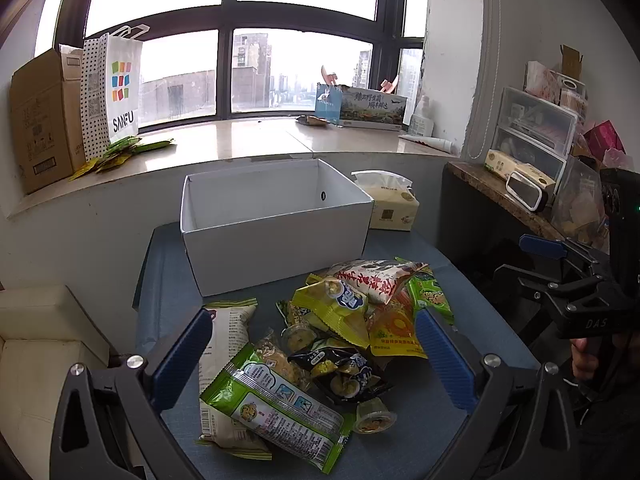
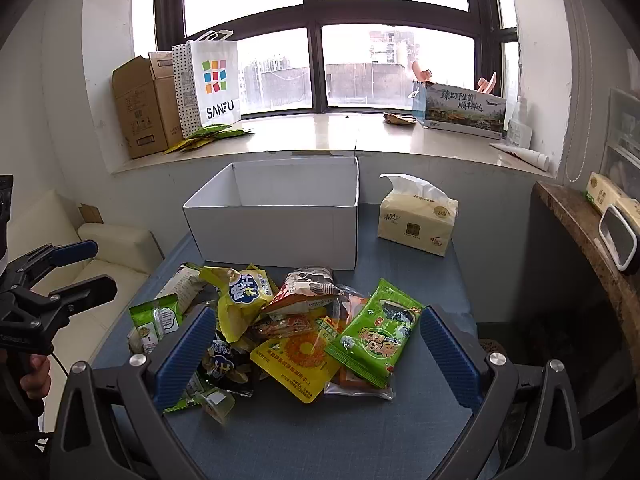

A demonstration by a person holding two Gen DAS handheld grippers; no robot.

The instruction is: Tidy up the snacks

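Left wrist view: left gripper (image 1: 316, 354) spread wide, holding nothing, snack pile (image 1: 320, 344) right between and under its fingers, white box (image 1: 276, 236) just beyond. Right gripper (image 2: 316, 354) same deal, wide apart over the pile.

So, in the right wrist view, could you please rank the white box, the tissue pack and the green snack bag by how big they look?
1. White box, clearly largest.
2. Tissue pack and green snack bag look about alike; the bag lies nearer the camera, so I won't rank them.
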